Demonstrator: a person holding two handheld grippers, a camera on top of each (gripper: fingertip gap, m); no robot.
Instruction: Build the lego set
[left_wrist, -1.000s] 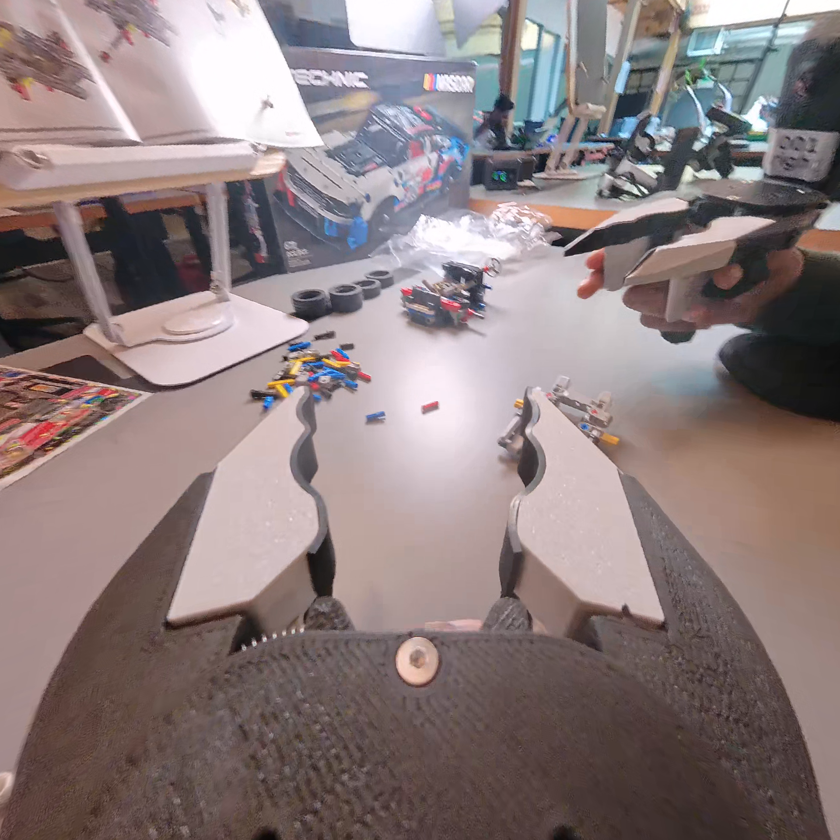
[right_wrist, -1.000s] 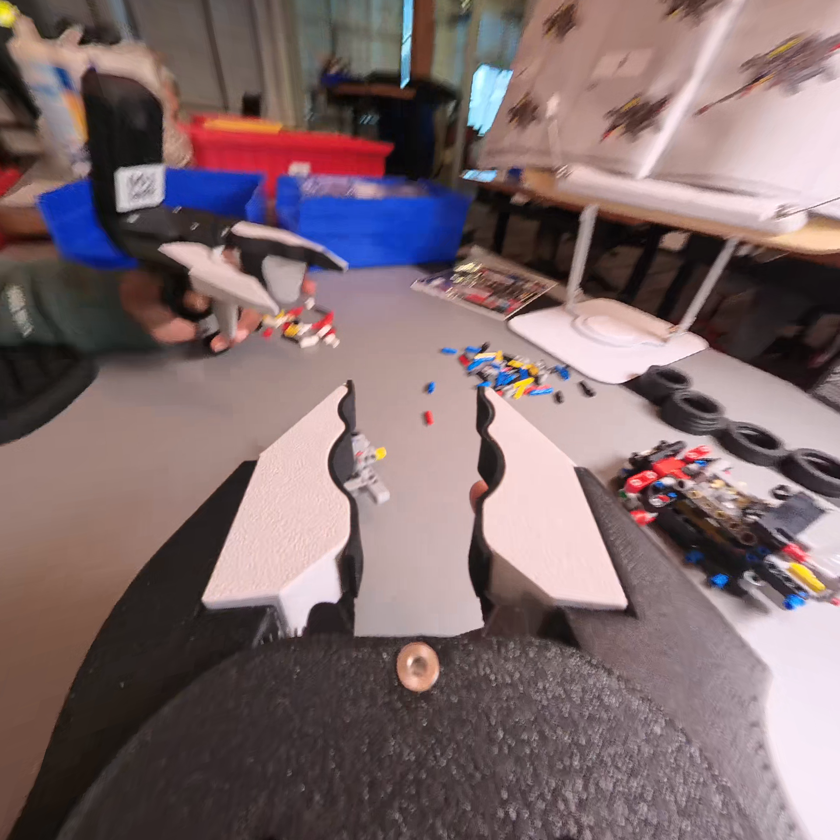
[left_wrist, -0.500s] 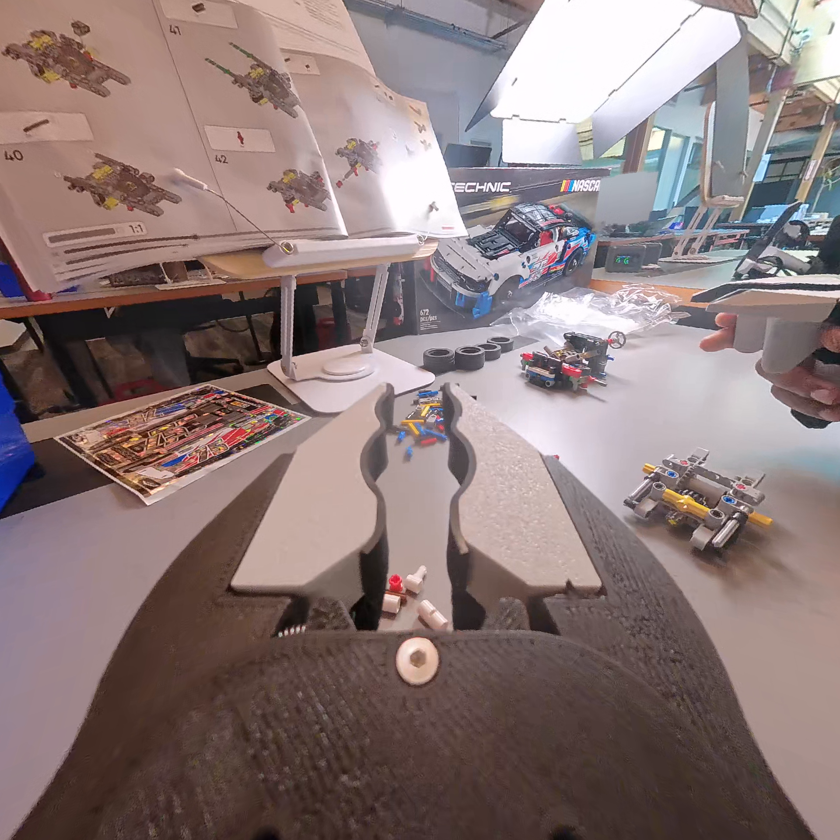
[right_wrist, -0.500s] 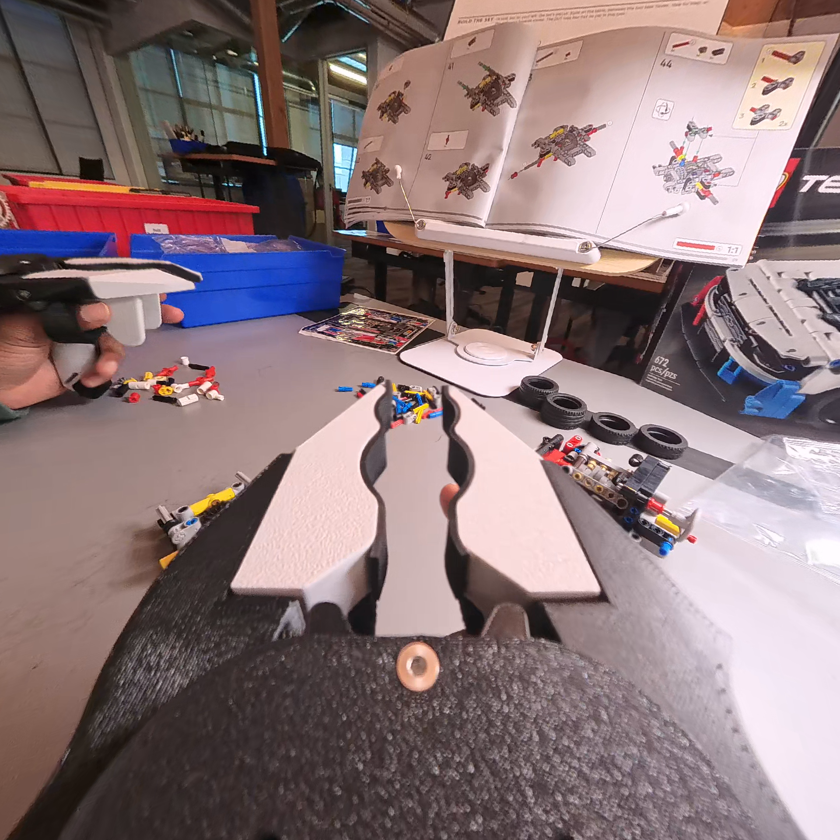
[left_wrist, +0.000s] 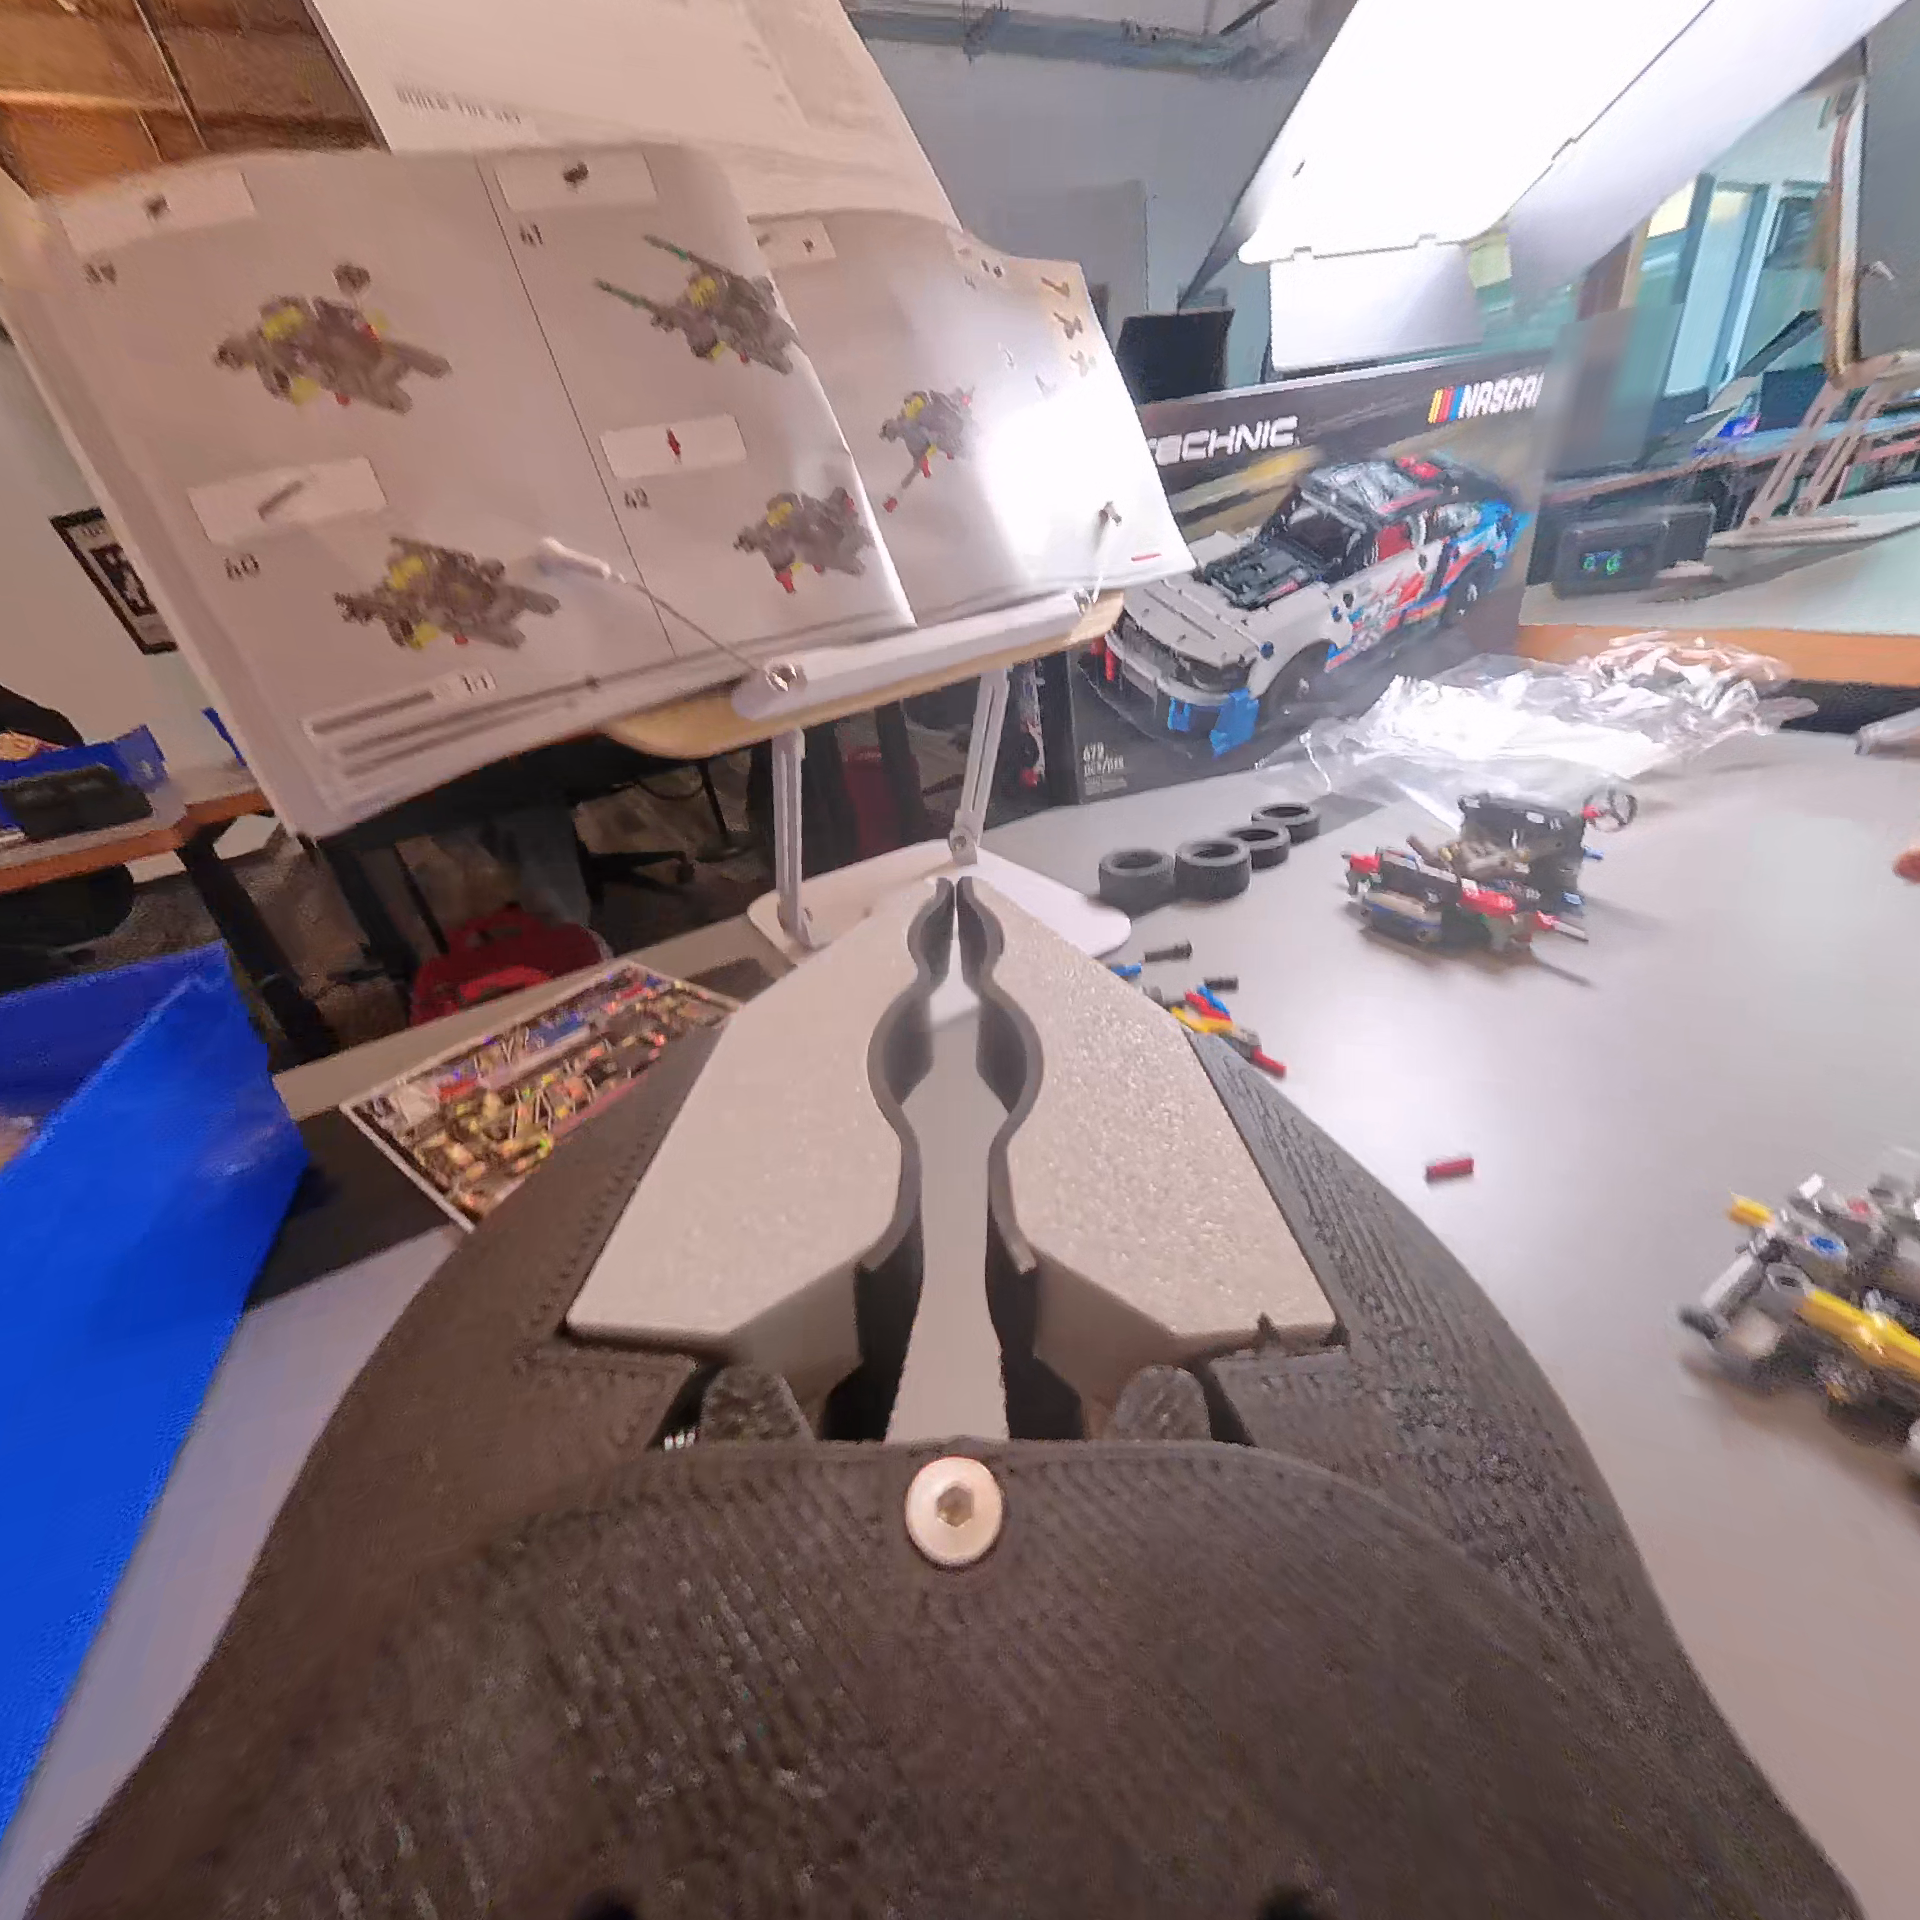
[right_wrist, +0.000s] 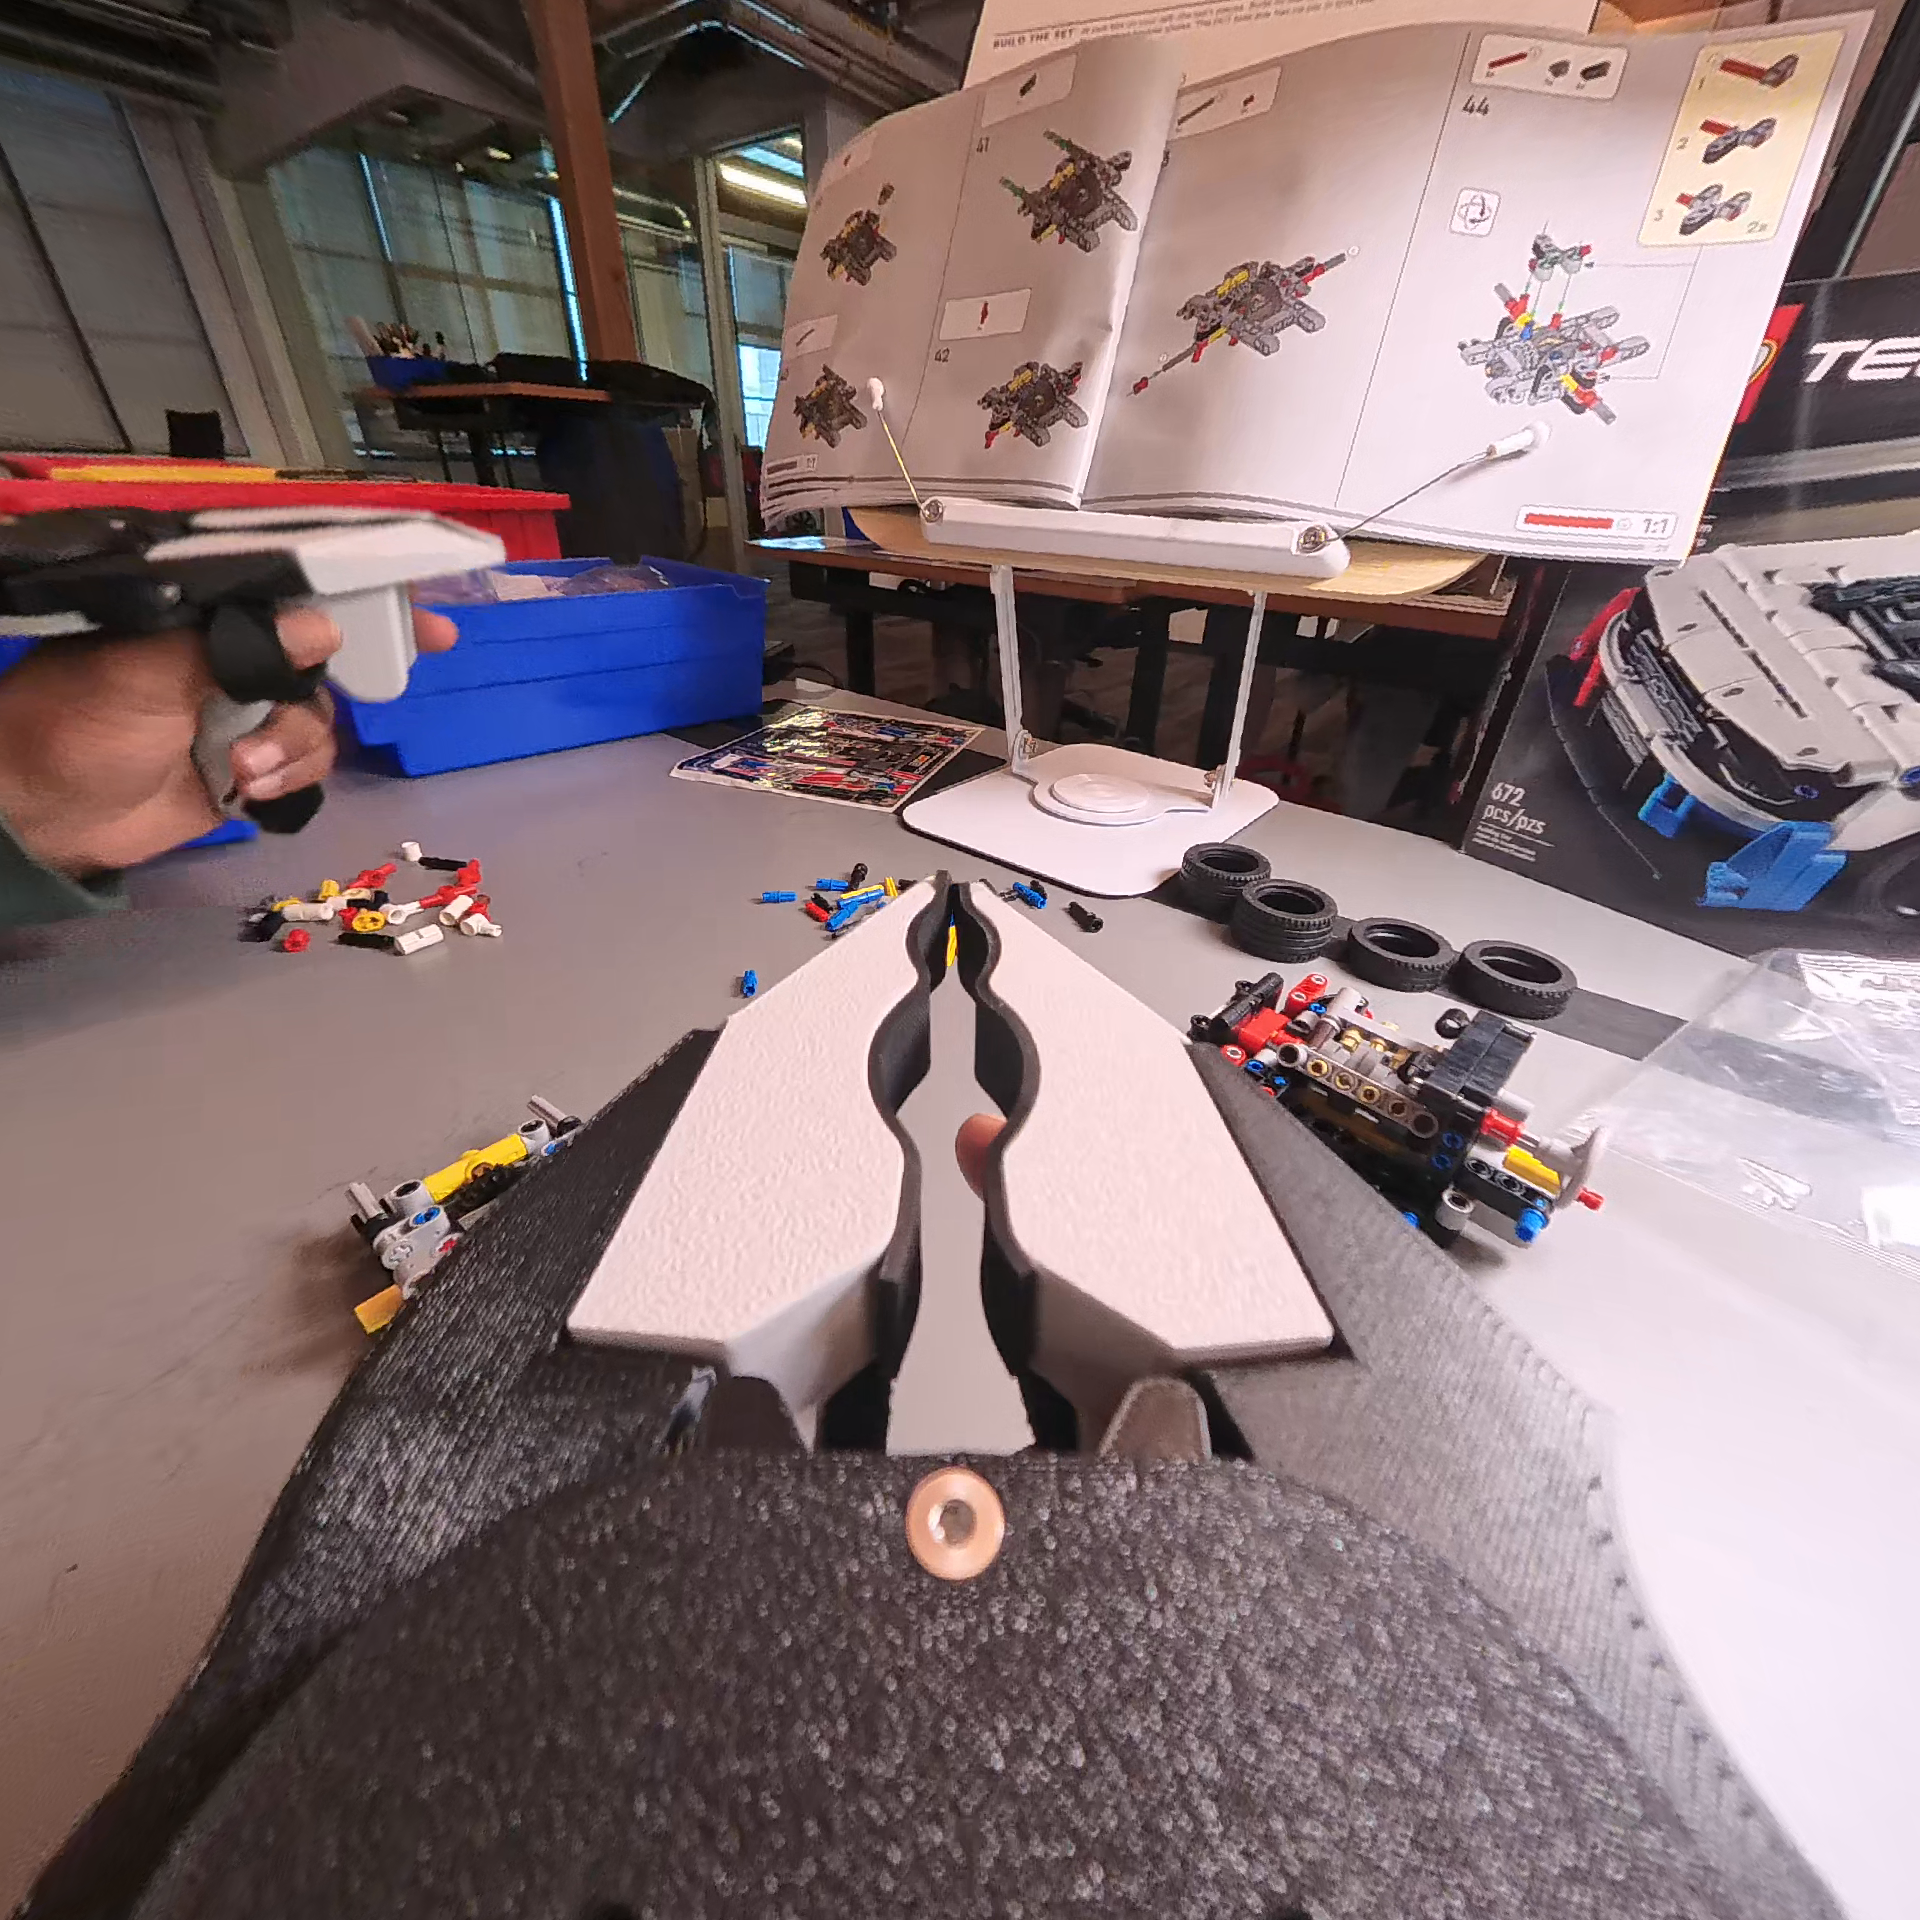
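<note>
Now both tools clenched empty, left tool (left_wrist: 956, 902), right tool (right_wrist: 953, 900), grey subassembly (right_wrist: 457, 1195) lying slantwise.

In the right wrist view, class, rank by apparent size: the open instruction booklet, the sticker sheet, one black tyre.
1. Instruction booklet, largest.
2. Sticker sheet.
3. Black tyre, smallest, though it lies nearer the camera.

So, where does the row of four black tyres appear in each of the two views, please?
Left wrist view: the four black tyres lie right of centre on the grey table, just right of the book stand's white base.
Right wrist view: the tyres lie right of centre, again just right of the white base.
Shared landmark: that white base.
</note>
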